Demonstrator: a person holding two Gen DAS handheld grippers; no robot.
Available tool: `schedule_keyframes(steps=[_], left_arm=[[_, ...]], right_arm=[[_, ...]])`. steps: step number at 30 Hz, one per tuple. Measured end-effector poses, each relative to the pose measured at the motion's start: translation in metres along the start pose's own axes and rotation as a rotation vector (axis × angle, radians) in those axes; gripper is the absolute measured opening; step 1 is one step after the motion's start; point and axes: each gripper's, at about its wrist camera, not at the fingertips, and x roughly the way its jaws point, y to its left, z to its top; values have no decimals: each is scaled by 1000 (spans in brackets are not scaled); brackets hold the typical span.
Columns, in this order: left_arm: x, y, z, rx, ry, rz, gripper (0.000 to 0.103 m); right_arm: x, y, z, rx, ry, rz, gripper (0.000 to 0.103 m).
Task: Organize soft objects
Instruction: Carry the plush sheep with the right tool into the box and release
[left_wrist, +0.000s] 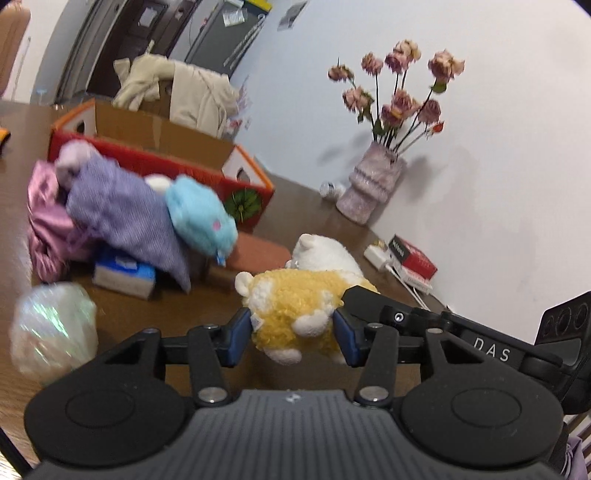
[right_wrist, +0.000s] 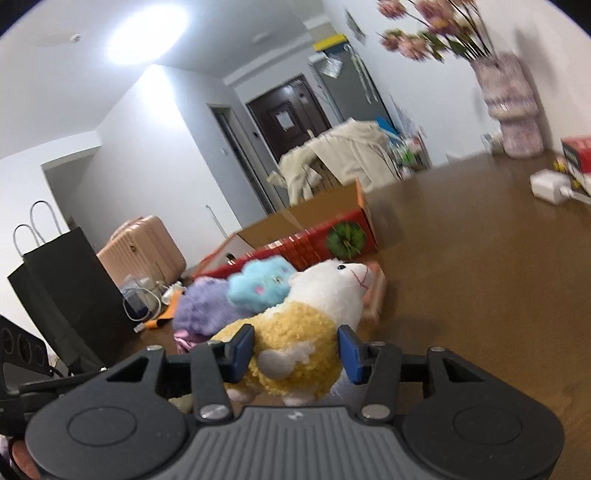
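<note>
Nearest: yellow plush between left gripper fingers, pinched at both flanks, apparently to lift for sorting. Right gripper likewise brackets it; contact uncertain. Open red box behind on worktop, probable destination.

"DAS" in white on the black right claw arm.

Yellow curly plush toy is lying on the brown wooden desk, between the left tongs' fingers. White plush animal is lying just behind it. Blue plush toy is resting on the purple knitted cloth, left of both. Open red cardboard box is standing behind these. Pink ribbed vase of dried roses is standing far right, against the wall.
</note>
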Motion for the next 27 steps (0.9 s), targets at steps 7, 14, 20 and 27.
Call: schedule_keyframes(steps=[7, 14, 20, 27], left_arm=[[-21, 0, 22, 13, -81, 15, 49], [-23, 9, 68, 4, -129, -8, 49], [0, 26, 118, -1, -156, -1, 49], [64, 63, 186, -44, -110, -2, 48]], right_arm=[[4, 27, 23, -76, -50, 43, 48], [19, 52, 62, -165, -97, 64, 48], [58, 51, 109, -158, -110, 104, 48], [138, 36, 172, -149, -67, 95, 47]])
